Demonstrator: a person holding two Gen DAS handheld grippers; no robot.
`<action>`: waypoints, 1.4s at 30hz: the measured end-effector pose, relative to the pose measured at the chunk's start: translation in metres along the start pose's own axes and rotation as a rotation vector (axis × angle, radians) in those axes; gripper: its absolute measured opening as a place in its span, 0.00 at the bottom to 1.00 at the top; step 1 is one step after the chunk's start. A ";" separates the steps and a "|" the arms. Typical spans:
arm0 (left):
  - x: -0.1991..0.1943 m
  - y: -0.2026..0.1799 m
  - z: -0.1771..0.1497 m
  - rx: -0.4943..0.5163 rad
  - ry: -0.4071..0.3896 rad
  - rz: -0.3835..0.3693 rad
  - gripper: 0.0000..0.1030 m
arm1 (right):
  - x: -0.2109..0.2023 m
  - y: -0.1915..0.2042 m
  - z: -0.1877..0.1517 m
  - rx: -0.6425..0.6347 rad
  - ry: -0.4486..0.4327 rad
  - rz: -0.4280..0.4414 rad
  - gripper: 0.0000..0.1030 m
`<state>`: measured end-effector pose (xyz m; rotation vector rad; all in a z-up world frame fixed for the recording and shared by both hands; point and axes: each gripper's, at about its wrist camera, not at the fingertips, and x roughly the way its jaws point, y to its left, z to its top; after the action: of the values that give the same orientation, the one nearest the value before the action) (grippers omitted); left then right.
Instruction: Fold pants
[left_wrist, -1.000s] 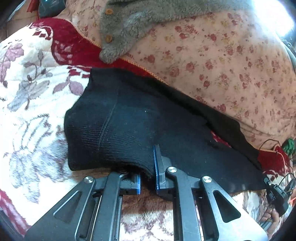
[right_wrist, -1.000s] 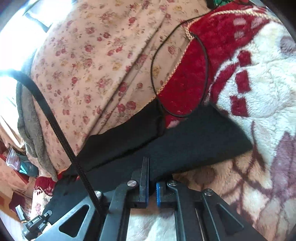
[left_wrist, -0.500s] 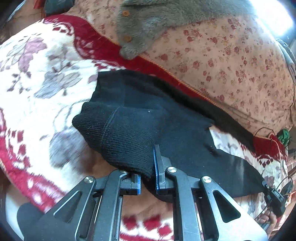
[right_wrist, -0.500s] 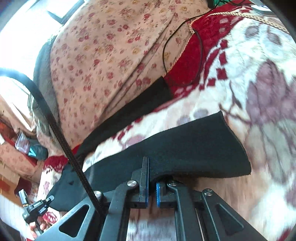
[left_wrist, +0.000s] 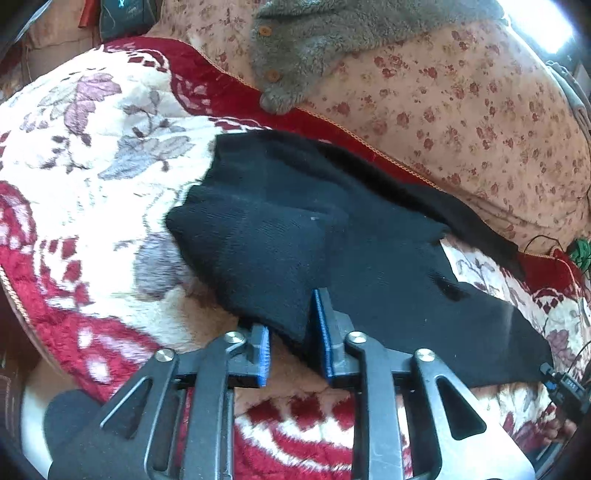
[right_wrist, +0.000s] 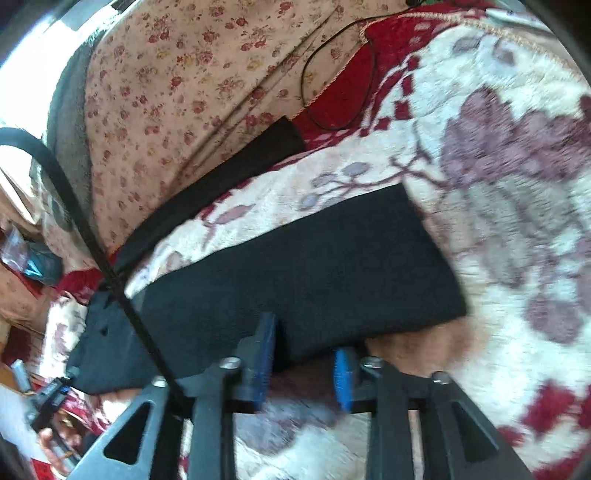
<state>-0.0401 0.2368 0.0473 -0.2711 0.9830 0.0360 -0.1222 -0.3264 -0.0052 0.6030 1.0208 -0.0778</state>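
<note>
Black knit pants (left_wrist: 332, 236) lie on a red and cream floral blanket (left_wrist: 92, 155). In the left wrist view the waistband end is bunched just in front of my left gripper (left_wrist: 293, 332), whose blue pads stand apart with a fold of the fabric between them. In the right wrist view one pant leg (right_wrist: 314, 273) lies flat across the blanket, its near edge between the spread blue pads of my right gripper (right_wrist: 304, 356). The other leg (right_wrist: 221, 181) runs along the floral quilt behind.
A pink floral quilt (left_wrist: 461, 96) is heaped behind the pants, with a grey fleece garment (left_wrist: 325, 48) on top of it. A thin black cable (right_wrist: 332, 92) loops over the quilt and blanket. A black strap (right_wrist: 85, 229) crosses the right wrist view.
Both grippers pulled the near leg and waistband toward me, away from the far leg. Both sets of pads, shut on the fabric before, now stand apart.
</note>
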 end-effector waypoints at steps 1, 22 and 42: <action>-0.002 0.002 0.000 0.000 0.001 0.008 0.25 | -0.004 -0.001 0.000 -0.010 -0.004 -0.032 0.44; -0.046 0.030 -0.007 -0.060 -0.030 0.068 0.36 | -0.039 0.071 0.003 -0.212 -0.085 0.083 0.44; 0.046 -0.100 0.047 0.007 0.115 -0.169 0.36 | 0.055 0.086 0.078 -0.139 -0.006 0.140 0.64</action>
<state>0.0390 0.1477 0.0545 -0.3520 1.0716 -0.1385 -0.0029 -0.2821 0.0168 0.5458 0.9672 0.1139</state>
